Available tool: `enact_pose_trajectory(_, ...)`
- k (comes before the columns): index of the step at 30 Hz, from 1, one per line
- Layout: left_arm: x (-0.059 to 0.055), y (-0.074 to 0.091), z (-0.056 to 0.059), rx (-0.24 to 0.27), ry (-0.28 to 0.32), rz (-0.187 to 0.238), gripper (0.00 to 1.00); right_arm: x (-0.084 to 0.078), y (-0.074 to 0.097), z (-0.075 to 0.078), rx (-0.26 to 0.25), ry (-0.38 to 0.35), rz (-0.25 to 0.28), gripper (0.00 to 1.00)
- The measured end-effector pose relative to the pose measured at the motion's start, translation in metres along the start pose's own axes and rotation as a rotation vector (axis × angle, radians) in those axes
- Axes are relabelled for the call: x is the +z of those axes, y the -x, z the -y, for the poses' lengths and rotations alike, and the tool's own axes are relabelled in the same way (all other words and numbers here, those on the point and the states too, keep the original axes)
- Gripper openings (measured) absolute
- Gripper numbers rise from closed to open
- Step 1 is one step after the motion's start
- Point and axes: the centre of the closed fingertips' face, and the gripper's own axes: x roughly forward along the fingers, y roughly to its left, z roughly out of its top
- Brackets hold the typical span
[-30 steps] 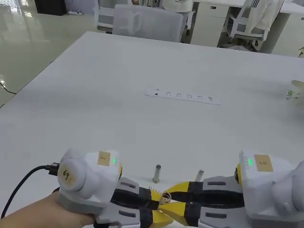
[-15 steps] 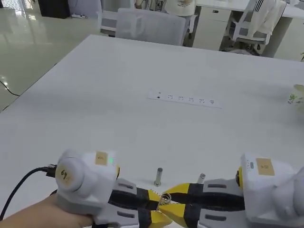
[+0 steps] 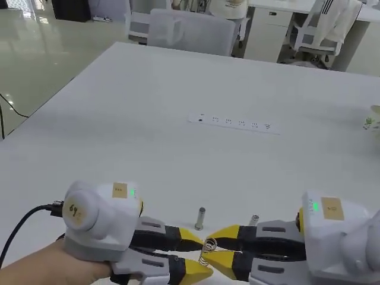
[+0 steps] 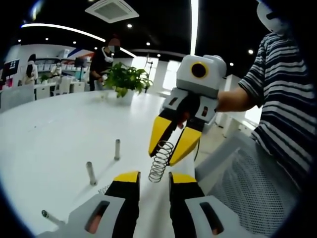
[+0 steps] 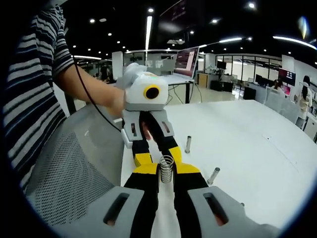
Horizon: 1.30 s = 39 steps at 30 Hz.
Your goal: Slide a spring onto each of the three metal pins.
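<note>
Spring (image 3: pixel 209 245) pinched in your right gripper (image 5: pixel 166 171), jaws closed on it, just in front of two upright pins (image 3: pixel 200 218) on the worktop (image 3: pixel 178 154). Your left gripper (image 4: pixel 154 177) faces it, jaws slightly apart, empty.

I count one spring (image 4: pixel 158 161). There are three pins in the left gripper view: a pin (image 4: pixel 117 149), a second pin (image 4: pixel 90 173) and a third pin (image 4: pixel 49 217) low at the edge. I have two grippers, the left gripper (image 4: pixel 156 174) and the right gripper (image 4: pixel 171 148). On the table is one power strip (image 3: pixel 234 123). Beyond it are two chairs, a near chair (image 3: pixel 190 32) and a far chair (image 3: pixel 312 32), and one plant (image 4: pixel 124 79).
</note>
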Motion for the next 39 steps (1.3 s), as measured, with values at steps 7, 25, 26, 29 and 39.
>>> enact_pose_trajectory(7, -0.006, 0.012, -0.006, 0.032, 0.012, -0.017, 0.19, -0.001, 0.0, 0.004, -0.014, 0.01, -0.005, 0.08)
enact_pose_trajectory(25, -0.017, 0.082, -0.041, 0.236, 0.105, 0.039, 0.4, -0.01, 0.008, 0.018, -0.075, 0.013, -0.025, 0.08)
enact_pose_trajectory(26, -0.019, 0.086, -0.043, 0.252, 0.108, 0.037, 0.41, -0.011, 0.008, 0.019, -0.079, 0.012, -0.026, 0.08)
enact_pose_trajectory(29, -0.023, 0.094, -0.046, 0.272, 0.117, 0.031, 0.44, -0.012, 0.01, 0.019, -0.085, 0.01, -0.029, 0.08)
enact_pose_trajectory(39, -0.038, 0.112, -0.057, 0.344, 0.117, 0.002, 0.65, -0.018, 0.017, 0.029, -0.127, 0.002, -0.032, 0.08)
